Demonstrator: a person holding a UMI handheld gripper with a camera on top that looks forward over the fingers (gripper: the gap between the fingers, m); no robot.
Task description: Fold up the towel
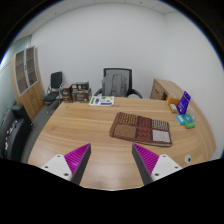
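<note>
Gripper view: high above a round wooden table (80, 135), looking down across it.
Gripper (111, 160): hovering over the near part of the table, nothing between its fingers.
Jaws: spread wide, purple pads (75, 156) facing each other across bare wood.
Towel (141, 128): brown checked cloth, lying flat on the table, beyond the fingers and a little to the right, well apart from them.
Table's far right edge: a purple object (185, 100) standing up, small teal items (184, 121) beside it.
Far side: a black office chair (117, 83) pulled up to the table, papers (101, 100) in front of it.
Left wall: a wooden cabinet (28, 85).
</note>
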